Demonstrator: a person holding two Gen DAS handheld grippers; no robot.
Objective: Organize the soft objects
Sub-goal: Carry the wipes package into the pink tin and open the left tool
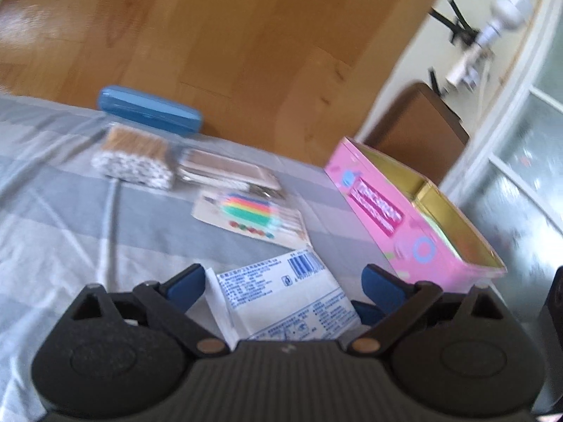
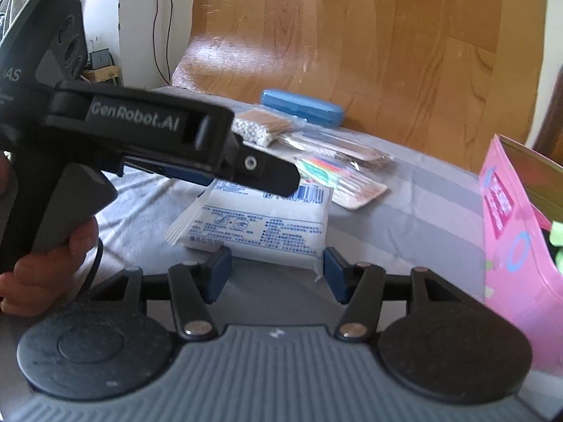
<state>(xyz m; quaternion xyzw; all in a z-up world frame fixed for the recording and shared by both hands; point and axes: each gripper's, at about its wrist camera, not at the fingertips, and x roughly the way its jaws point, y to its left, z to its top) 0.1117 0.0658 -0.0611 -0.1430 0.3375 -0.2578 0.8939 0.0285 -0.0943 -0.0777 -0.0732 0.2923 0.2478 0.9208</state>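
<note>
Tissue pack (image 1: pixel 281 302) lies between the wide-spread left claw (image 1: pixel 285 288), angled downward.

Matt grey cloth sheet (image 1: pixel 63 183); glossy plastic tissue pack (image 2: pixel 260 225); pink tin (image 1: pixel 404 218), gold metallic inside; varnished wood floor (image 1: pixel 211 28).

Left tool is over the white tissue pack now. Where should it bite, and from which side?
Grip the white tissue pack across its short width, mid-body, coming down from above: it lies flat on the bed sheet, and the left tool already straddles it, open. Avoid the thin crimped end.
</note>
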